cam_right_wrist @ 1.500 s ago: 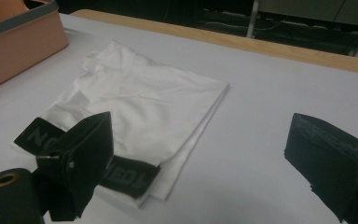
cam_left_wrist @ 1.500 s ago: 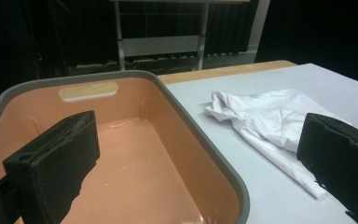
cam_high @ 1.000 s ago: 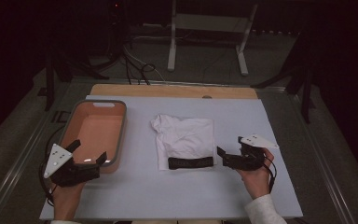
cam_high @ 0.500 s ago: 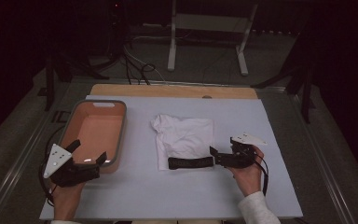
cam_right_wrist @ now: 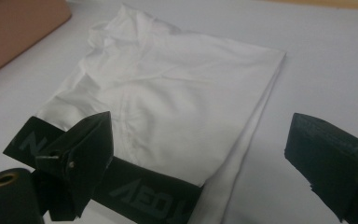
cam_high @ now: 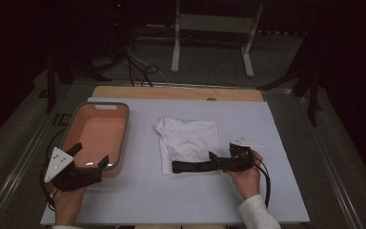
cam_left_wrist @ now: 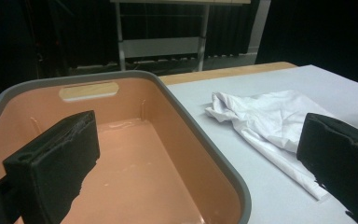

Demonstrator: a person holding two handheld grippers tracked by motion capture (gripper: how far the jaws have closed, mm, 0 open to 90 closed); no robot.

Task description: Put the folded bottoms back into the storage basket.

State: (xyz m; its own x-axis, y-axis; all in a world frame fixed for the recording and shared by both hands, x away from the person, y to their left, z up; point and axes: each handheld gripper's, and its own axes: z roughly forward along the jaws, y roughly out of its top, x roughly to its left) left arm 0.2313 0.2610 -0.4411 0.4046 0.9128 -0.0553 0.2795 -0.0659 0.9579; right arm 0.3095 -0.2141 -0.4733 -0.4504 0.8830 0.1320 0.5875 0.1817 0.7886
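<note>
- My table (cam_high: 286, 191) carries everything, its pale sheet reaching the near edge.
- The orange bin (cam_high: 97, 136) sits at the left side, grey-rimmed.
- The white folded garment (cam_high: 188, 138) lies flat mid-table, well apart from the bin; a black band (cam_high: 193, 166) runs along its near edge.
- My left gripper (cam_high: 90, 155) hovers at the bin's near rim, jaws spread wide.
- My right gripper (cam_high: 217, 160) sits at the band's right end, jaws apart, nothing clamped.

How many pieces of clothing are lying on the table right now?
1: white underwear with a black waistband, spread flat mid-table, right of the orange bin and just ahead of the open right gripper. Nothing lies in the part of the bin that shows.
</note>
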